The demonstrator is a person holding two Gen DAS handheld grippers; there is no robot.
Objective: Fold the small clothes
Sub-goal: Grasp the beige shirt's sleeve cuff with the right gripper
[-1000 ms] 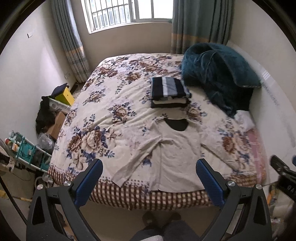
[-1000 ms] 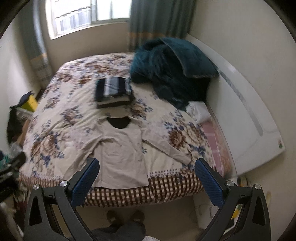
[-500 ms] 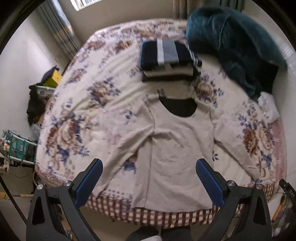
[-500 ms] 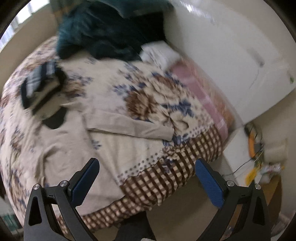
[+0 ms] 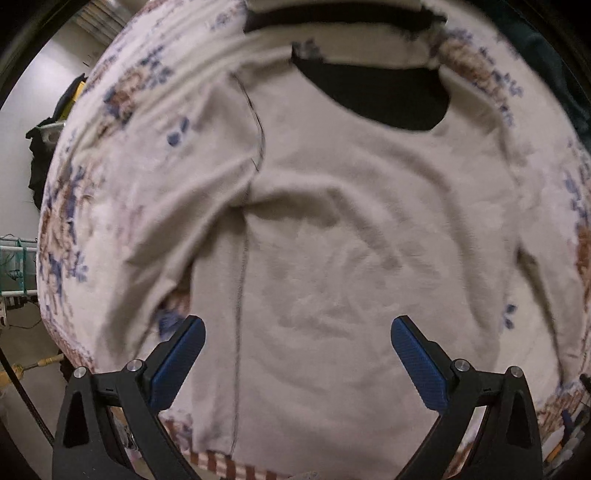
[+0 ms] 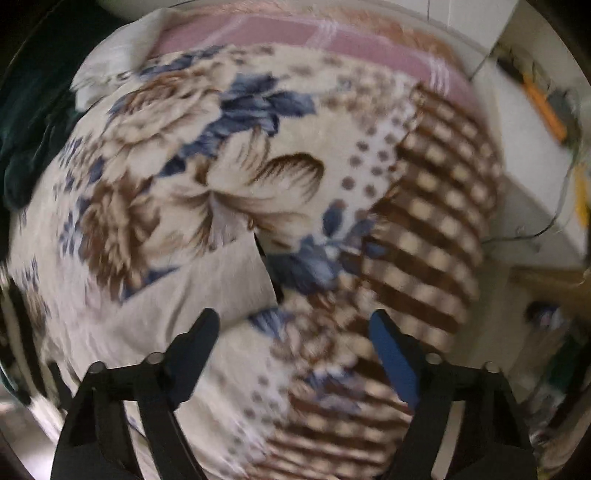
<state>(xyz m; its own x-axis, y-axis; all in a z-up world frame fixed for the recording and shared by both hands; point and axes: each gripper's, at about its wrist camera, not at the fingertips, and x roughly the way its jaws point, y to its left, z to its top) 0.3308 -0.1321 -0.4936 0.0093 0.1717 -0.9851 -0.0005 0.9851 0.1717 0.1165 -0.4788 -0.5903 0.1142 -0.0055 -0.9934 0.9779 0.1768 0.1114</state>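
Observation:
A beige long-sleeved shirt (image 5: 351,240) with a black neck lining (image 5: 384,99) lies spread flat on the floral bedspread (image 5: 110,122). My left gripper (image 5: 297,332) is open and empty, close above the shirt's lower body. In the right wrist view the shirt's sleeve end (image 6: 207,284) lies on the bedspread (image 6: 207,155) near the bed's front edge. My right gripper (image 6: 293,325) is open and empty, just above and to the right of the sleeve cuff.
A stack of folded clothes (image 5: 343,11) sits beyond the shirt's collar. A dark teal blanket (image 6: 26,122) lies at the bed's far side. The checked bed edge (image 6: 424,229) drops to the floor, with clutter (image 6: 546,99) to the right.
Both grippers have dropped close to the bed. The left one came down over the shirt's body. The right one swung to the right sleeve end near the bed edge.

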